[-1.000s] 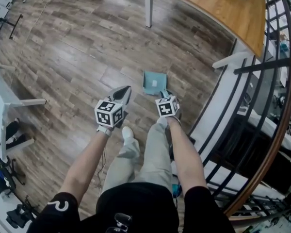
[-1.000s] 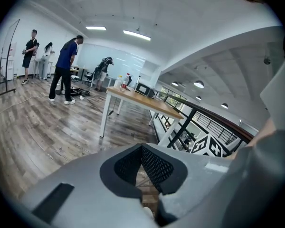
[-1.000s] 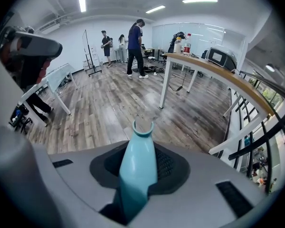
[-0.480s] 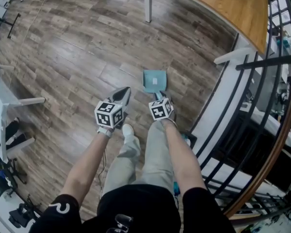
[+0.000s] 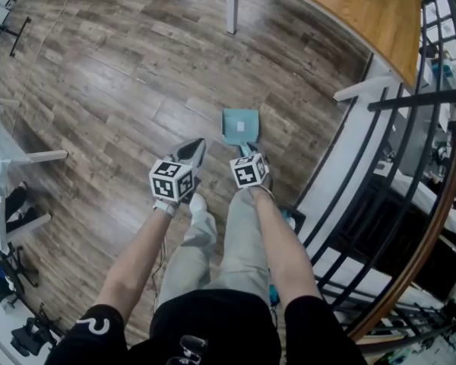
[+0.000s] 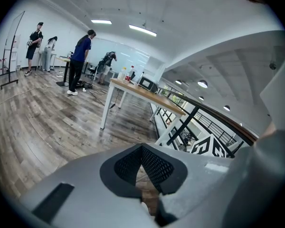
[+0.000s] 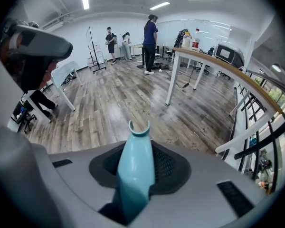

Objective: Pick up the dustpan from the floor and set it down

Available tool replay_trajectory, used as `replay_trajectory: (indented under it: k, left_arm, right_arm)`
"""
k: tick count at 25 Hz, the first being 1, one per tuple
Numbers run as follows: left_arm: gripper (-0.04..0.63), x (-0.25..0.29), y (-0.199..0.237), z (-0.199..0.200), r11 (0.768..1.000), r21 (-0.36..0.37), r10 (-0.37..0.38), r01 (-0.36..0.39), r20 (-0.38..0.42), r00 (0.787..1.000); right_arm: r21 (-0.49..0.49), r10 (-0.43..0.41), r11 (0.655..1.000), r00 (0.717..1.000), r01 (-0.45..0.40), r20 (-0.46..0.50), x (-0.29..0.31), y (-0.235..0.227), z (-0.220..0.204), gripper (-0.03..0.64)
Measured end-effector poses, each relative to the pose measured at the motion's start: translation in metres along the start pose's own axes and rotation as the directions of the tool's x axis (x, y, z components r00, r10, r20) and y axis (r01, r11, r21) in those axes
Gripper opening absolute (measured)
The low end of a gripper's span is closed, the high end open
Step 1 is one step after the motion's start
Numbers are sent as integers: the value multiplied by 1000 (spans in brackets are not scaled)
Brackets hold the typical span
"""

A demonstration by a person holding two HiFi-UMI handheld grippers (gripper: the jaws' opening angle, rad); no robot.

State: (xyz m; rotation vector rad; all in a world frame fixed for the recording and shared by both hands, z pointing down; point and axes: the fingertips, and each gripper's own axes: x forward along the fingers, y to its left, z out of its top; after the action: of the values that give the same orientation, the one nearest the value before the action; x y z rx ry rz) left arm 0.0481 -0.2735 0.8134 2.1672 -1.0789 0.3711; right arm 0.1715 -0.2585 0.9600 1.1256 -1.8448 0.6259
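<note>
Site floor is wood-grain plank in grey-brown tones with a dull sheen. A table with a smooth orange-toned wooden top stands on a square white leg. A black metal railing of thin straight bars runs along the right side.

The dustpan is pale teal plastic. Its pan is a shallow, squarish scoop lying ahead of the person's feet, mouth away from them. It cannot be determined whether the pan sits on the planks or just clear of them.

The right gripper is clamped on the dustpan's handle, a smooth rounded shaft ending in a small forked tip. The handle lies between black mesh-textured pads in a grey matte housing. These jaws have just eased slightly wider, with the handle between them.

The left gripper is beside it, clear of the dustpan. Its jaws are closed tip to tip on nothing, and its mesh pads form a narrow inverted V.
</note>
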Motion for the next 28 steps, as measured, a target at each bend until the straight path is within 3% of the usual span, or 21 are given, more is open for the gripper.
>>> replay_trajectory:
  k: [15, 28]
  left_arm:
    - [-6, -1, -7, -5, 1000, 0, -13, 13, -13, 1000]
    - [-6, -15, -10, 16, 1000, 16, -18, 18, 3, 1000]
  right_arm:
    - [17, -2, 1000, 1000, 3, -22, -2, 4, -9, 144]
    - [48, 2, 999, 998, -4, 56, -26, 4, 21, 201]
